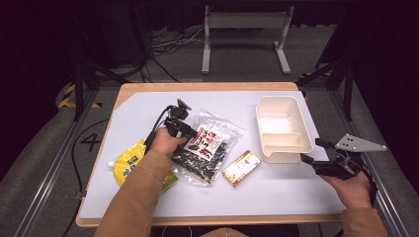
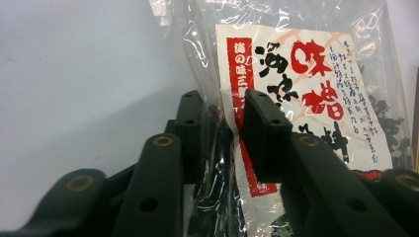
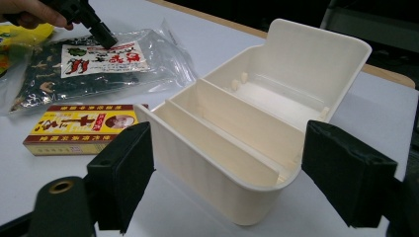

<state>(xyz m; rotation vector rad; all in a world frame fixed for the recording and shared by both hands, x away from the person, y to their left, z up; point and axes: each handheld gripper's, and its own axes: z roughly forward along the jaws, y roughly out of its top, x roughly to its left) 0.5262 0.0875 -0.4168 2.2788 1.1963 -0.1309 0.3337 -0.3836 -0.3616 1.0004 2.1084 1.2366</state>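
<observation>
the left gripper (image 1: 190, 136) is down on the clear dried-food bag (image 1: 207, 147) near the middle of the table (image 1: 148, 98), biting its edge at about nine o'clock of the red-and-white label. in the left gripper view the two black jaws stand close together with a fold of crinkled film (image 2: 222, 143) pinched between the pads, so it reads as clenched on the bag (the film bunches so much there that i can't be sure the pads press fully on both sides). taking the thin plastic margin rather than the lumpy contents makes sense: it gives flat material the pads can hold.

the bag lies flat, label up, its lower left corner overlapping the yellow pouch (image 1: 129, 160) at about eight o'clock from it. a small red and yellow carton (image 1: 241, 168) sits just beside the bag at about four o'clock, apart from it.

the cream divided container (image 1: 283, 129) stands at three o'clock from the bag, open and empty, with partitions across its near half. the right gripper (image 1: 316, 153) hovers by the container's near right corner with its jaws spread wide; in the right gripper view (image 3: 225, 182) the pads flank the container's end without touching it. my guess is that it waits there to steady the container while the bag is brought across and dropped in.
</observation>
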